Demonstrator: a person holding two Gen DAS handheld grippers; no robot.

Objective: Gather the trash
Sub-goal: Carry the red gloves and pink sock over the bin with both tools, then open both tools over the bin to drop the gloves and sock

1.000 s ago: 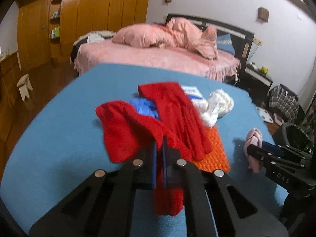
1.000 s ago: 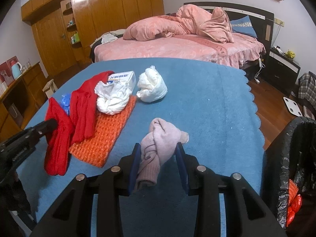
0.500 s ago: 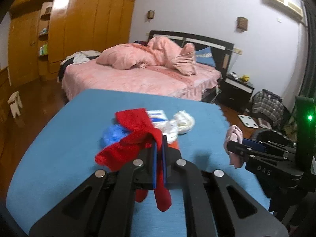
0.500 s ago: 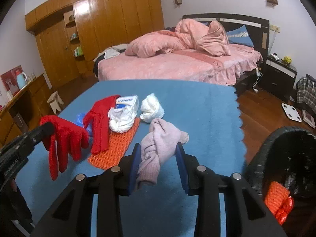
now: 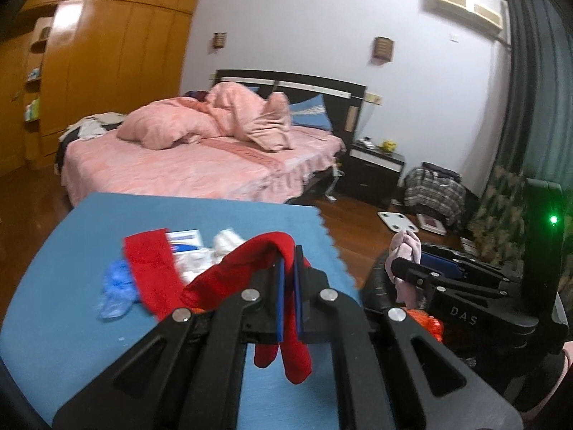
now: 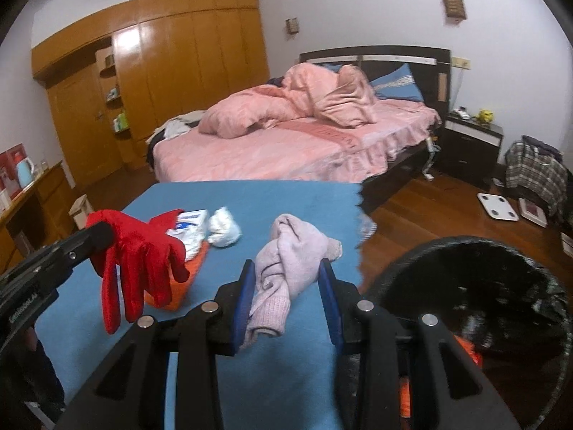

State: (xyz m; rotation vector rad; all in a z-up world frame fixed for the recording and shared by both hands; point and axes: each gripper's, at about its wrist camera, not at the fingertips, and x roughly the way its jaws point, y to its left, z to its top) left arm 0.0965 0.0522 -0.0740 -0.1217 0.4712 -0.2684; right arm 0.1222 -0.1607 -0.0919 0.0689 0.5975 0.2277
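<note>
Trash is partly collected: the left gripper is clamped on a red glove, the right gripper on a pink sock, both lifted near the bin beyond the table's right edge, while tissues, another red glove and wrappers remain on the table.

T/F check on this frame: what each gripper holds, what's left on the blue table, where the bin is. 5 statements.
1. The left gripper is shut on a red glove. True.
2. The right gripper is empty. False: it is shut on a pale pink knit cloth.
3. A second red glove lies on the blue table. True.
4. The black-lined trash bin stands left of the table in the right wrist view. False: it stands to the right, beside the right gripper.
5. The held red glove lies flat on the table. False: it hangs from the left gripper, fingers down.
</note>
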